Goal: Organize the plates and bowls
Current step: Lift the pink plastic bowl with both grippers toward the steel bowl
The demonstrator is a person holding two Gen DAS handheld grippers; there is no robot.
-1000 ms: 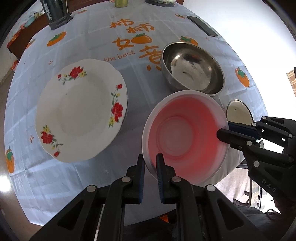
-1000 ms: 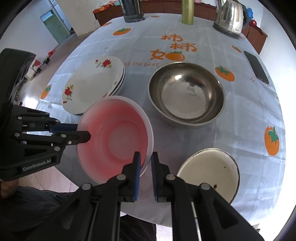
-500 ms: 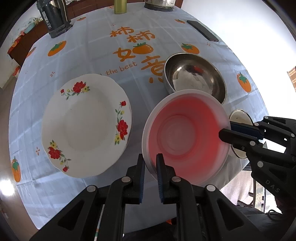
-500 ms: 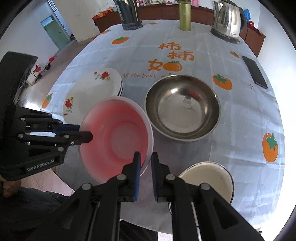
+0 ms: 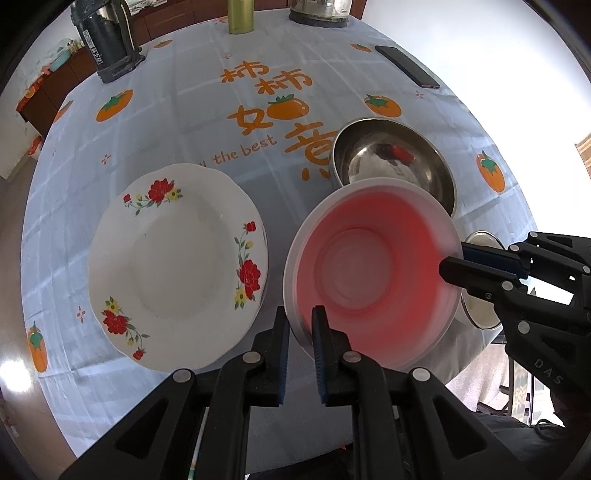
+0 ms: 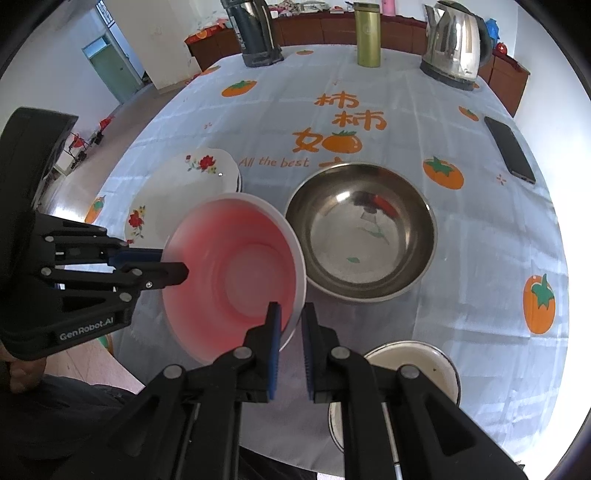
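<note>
A pink plastic bowl (image 5: 373, 273) with a white rim is held up above the table's near edge; it also shows in the right wrist view (image 6: 236, 273). My left gripper (image 5: 298, 321) is shut on its left rim. My right gripper (image 6: 291, 317) is shut on its right rim. A steel bowl (image 5: 391, 162) stands just beyond it, seen too in the right wrist view (image 6: 362, 236). A stack of white flowered plates (image 5: 177, 262) lies to the left, partly hidden by the pink bowl in the right wrist view (image 6: 192, 184).
A small white enamel dish (image 6: 406, 369) sits at the near right edge. A black phone (image 6: 509, 147) lies far right. A kettle (image 6: 454, 40), a green flask (image 6: 367, 35) and a dark thermos (image 6: 255, 29) stand at the back.
Both grippers have lifted the pink bowl higher and pulled back; the table looks farther away. The steel bowl and plates have not moved.
</note>
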